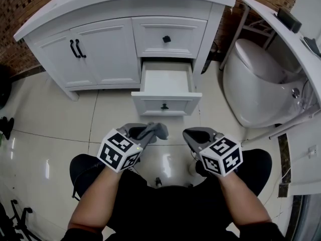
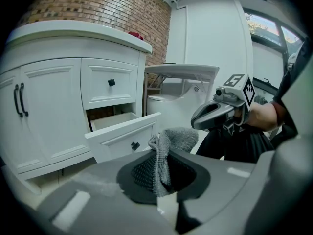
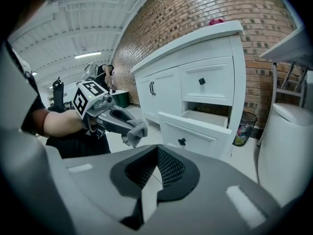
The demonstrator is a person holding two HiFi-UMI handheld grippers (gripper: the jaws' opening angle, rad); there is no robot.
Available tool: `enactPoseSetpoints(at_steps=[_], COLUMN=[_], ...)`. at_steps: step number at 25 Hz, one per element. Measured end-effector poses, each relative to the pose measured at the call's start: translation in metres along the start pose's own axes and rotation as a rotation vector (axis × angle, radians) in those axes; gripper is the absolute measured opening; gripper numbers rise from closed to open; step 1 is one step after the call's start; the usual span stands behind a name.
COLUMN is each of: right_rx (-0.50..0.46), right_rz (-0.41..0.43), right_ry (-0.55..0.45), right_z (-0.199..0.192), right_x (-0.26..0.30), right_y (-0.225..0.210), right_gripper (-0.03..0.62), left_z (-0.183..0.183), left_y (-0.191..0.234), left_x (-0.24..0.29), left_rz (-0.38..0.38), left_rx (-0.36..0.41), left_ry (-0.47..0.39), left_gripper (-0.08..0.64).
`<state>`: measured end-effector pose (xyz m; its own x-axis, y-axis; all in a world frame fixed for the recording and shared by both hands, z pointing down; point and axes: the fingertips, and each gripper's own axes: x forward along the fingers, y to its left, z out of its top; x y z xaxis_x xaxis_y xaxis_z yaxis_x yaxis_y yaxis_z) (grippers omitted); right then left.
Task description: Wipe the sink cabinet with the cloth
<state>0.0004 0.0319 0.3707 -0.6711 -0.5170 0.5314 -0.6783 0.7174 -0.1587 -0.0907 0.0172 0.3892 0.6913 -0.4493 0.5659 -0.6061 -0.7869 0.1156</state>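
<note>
Left gripper (image 2: 164,168): clamped on the grey cloth (image 2: 180,138).
Right gripper (image 3: 156,153): jaws together, nothing between.
Sink cabinet (image 1: 108,49): ahead, lower drawer (image 1: 165,84) pulled open.
Cloth: near the drawer front, not touching.

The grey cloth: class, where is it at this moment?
In the head view the grey cloth is pinched in the left claw, held just in front of the open lower drawer.
</note>
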Motion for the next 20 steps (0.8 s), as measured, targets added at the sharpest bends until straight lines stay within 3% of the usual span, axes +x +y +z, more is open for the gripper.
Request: enactPoseSetpoints(at_steps=[20], right_rx=[0.004], right_rz=[0.012], right_ry=[-0.003], right_z=[-0.0007], right_x=[0.0044], right_y=[0.0007], right_gripper=[0.003], left_z=[0.0059], left_y=[-0.0016], left_x=[-0.0015], left_rz=[-0.005], left_rx=[-0.002], left_ry=[-0.030], left_gripper=[0.037])
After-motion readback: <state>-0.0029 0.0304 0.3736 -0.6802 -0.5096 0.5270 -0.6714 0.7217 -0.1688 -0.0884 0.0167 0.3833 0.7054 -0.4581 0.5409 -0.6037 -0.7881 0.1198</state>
